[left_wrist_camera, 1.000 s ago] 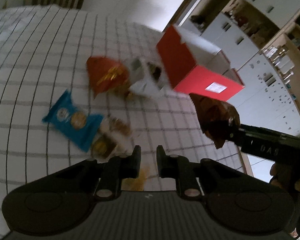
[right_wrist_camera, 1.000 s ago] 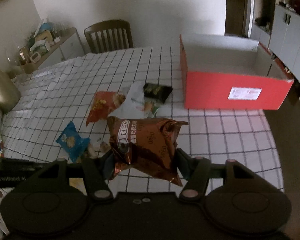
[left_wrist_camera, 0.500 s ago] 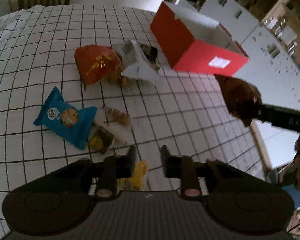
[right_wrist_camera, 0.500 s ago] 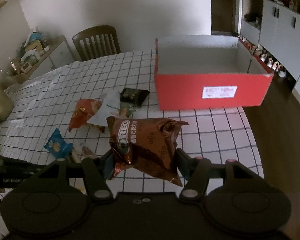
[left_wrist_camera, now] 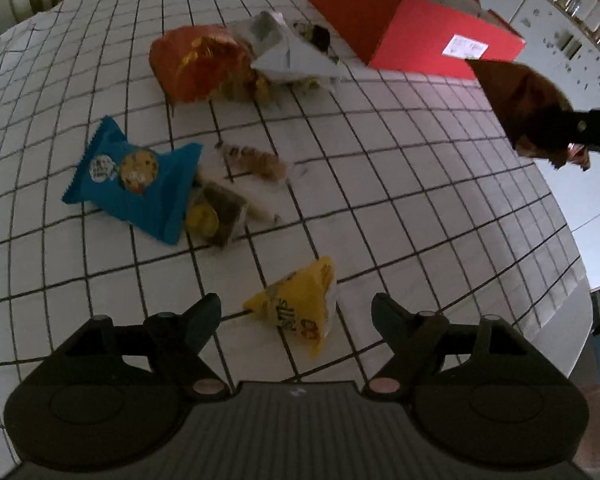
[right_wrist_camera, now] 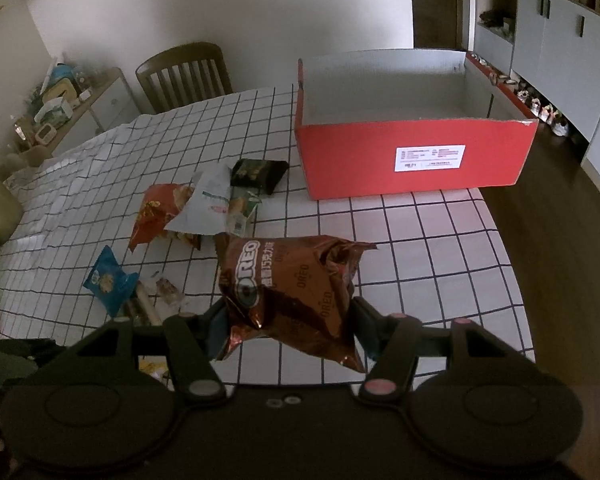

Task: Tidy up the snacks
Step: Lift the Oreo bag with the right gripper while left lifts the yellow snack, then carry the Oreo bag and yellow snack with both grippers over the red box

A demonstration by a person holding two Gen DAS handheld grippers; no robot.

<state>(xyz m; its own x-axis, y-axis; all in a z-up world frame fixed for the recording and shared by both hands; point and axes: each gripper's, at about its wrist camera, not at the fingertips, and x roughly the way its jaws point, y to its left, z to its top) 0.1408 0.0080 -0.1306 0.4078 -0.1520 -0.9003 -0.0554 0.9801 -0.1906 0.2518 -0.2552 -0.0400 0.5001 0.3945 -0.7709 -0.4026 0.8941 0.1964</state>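
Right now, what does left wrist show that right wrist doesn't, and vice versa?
Only left wrist: the left gripper, jaws just opened, straddling the yellow snack packet without touching it.

Only right wrist: the print on the brown Oreo bag clamped in the right gripper, the empty inside of the red box, and the wooden chair in full.

Both: the checked tablecloth, blue cookie packet, orange bag, white packet, the red box and the Oreo bag.
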